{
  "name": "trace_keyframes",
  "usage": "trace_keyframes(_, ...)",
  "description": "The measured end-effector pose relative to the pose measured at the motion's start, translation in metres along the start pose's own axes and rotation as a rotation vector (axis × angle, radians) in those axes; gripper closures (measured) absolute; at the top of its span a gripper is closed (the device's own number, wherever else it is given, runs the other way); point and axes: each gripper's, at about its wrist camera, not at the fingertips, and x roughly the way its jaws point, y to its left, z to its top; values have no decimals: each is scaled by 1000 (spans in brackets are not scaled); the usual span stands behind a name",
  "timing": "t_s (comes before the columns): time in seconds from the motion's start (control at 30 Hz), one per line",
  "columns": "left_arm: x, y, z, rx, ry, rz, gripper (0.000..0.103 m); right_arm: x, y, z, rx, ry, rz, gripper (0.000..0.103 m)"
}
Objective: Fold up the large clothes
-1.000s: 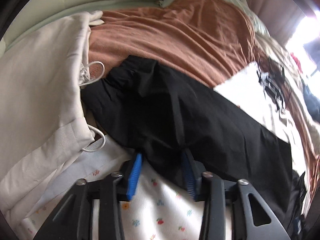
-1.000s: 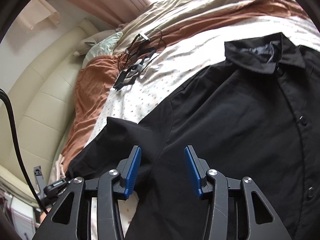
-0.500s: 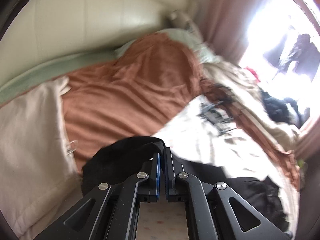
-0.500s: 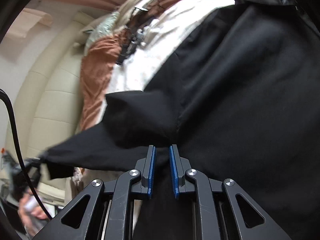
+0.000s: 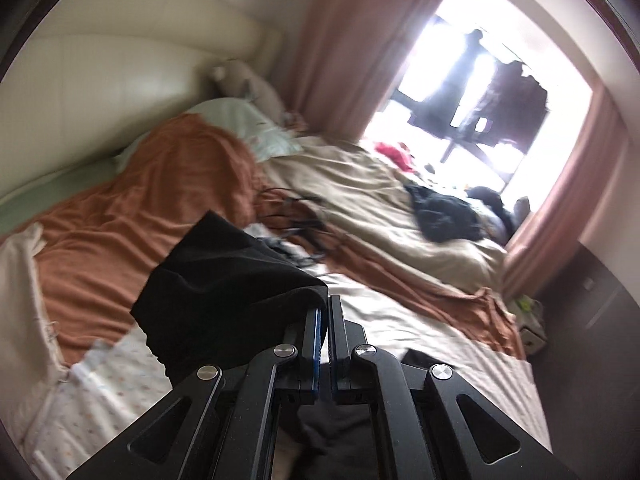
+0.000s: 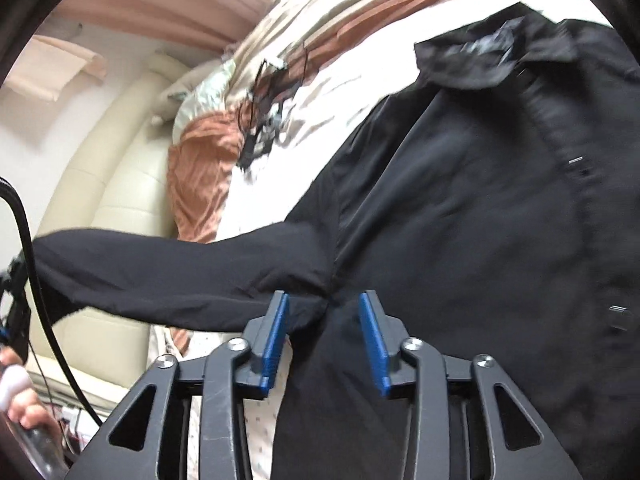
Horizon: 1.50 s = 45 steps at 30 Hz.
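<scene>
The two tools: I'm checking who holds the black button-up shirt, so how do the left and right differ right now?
The left tool is shut on the black button-up shirt's sleeve, lifted off the bed; the right tool has just been opening, its blue pads apart, astride the armpit seam without pressing. Both have blue pads and black frames.

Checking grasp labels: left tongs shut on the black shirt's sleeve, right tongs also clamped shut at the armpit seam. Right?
Not the right tongs: the right wrist view shows them open, having just widened, astride the armpit of the black shirt. Left tongs are shut on the sleeve.
</scene>
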Motion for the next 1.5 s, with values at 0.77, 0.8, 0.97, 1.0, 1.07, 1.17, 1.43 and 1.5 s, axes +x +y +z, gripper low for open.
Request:
trace_keyframes(0.77,47,-171,-75,176,200,-314,100,-151,-123,-2,158,-245,-136,54)
trace_keyframes(0.8,52,-178,-80,181,213,-326,100,-155,-126,-2,166,-252,-137,54)
trace_keyframes(0.97,82,-209,-121,230,317,-327,89,-170,-145,3,220,-286,-144,54)
trace_keyframes(1.0,93,-212,-133,233,378,-331,68,-172,-149,4,235,-289,-146,54)
trace_keyframes(1.07,106,-211,-152,209,455,-371,28,-174,-155,4,259,-297,-142,54)
trace_keyframes(1.17,112,-200,-167,206,481,-358,13,-178,-159,5,277,-306,-138,54)
trace_keyframes(1.43,101,-135,-165,201,456,-214,13,-155,-140,8,185,-280,-168,54)
trace_keyframes(1.5,98,-109,-160,192,435,-153,13,-145,-130,11,137,-273,-186,54)
